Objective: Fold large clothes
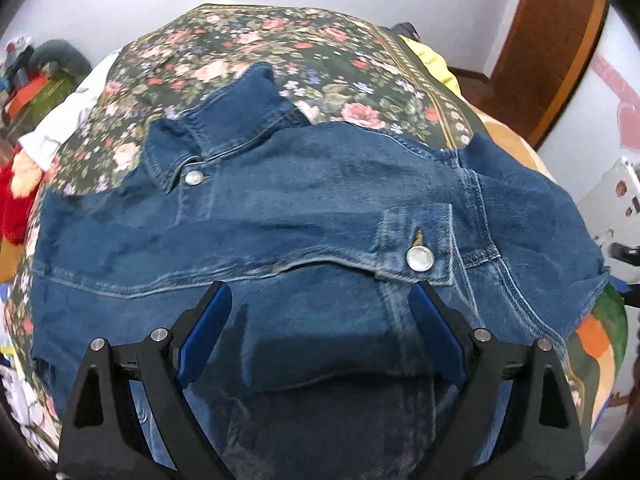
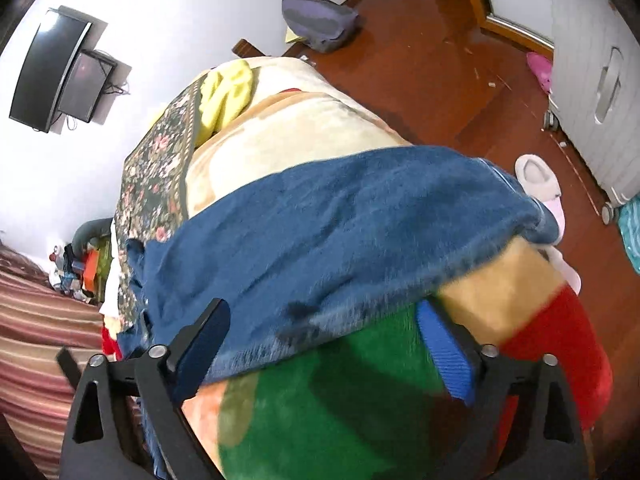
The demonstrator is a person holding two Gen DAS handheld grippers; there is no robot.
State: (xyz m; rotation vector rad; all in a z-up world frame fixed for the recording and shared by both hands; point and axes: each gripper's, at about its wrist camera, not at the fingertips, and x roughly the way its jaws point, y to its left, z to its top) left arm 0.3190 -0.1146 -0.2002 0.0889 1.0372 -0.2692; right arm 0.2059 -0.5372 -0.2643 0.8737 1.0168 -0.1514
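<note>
I see white walls [image 2: 168,8] | red-brown wooden floor [image 2: 420,64] | wall-mounted dark screen [image 2: 52,72] | wooden door frame [image 1: 560,52], probably | white cabinet [image 2: 600,80]

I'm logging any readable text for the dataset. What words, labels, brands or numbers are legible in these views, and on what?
None can be read.
Denim jacket: its metal buttons may be embossed, too blurred to read.
Wall screens: dark, no text visible.
Clutter beside the bed: too small and blurred.

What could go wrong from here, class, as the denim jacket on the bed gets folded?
1. One end of the denim jacket drapes over the bed's edge above the floor; it may slide off.
2. The sleeve cuff lies loosely across the front, so it may shift when lifted.
3. Both hand-held grippers are open, holding nothing.
</note>
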